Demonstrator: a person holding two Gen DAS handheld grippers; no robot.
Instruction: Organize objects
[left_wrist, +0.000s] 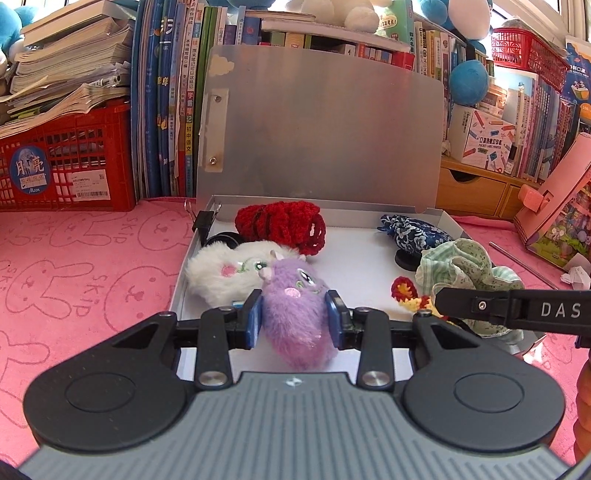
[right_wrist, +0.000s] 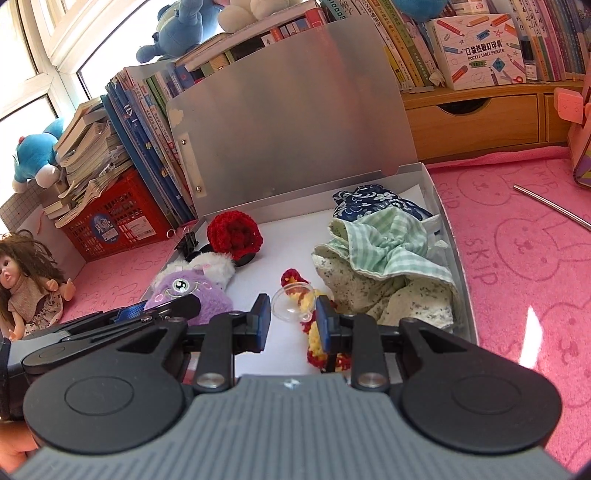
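Observation:
An open silver box (left_wrist: 207, 236) with its lid up lies on the pink cloth. My left gripper (left_wrist: 294, 317) is shut on a purple plush toy (left_wrist: 295, 314), low inside the box beside a white plush toy (left_wrist: 221, 273). It also shows in the right wrist view (right_wrist: 192, 295). My right gripper (right_wrist: 291, 314) is shut on a clear plastic half-shell (right_wrist: 293, 301) above a red and yellow crochet piece (right_wrist: 314, 339). A red crochet item (left_wrist: 284, 225), a blue patterned pouch (left_wrist: 413, 232) and green cloth (left_wrist: 465, 273) lie in the box.
A red crate (left_wrist: 66, 162) with stacked papers and upright books (left_wrist: 166, 103) stand behind the box. A doll (right_wrist: 26, 284) sits at the left. A metal rod (right_wrist: 550, 208) and a pink box (left_wrist: 554, 206) are to the right. A binder clip (left_wrist: 205, 219) sits on the box's left corner.

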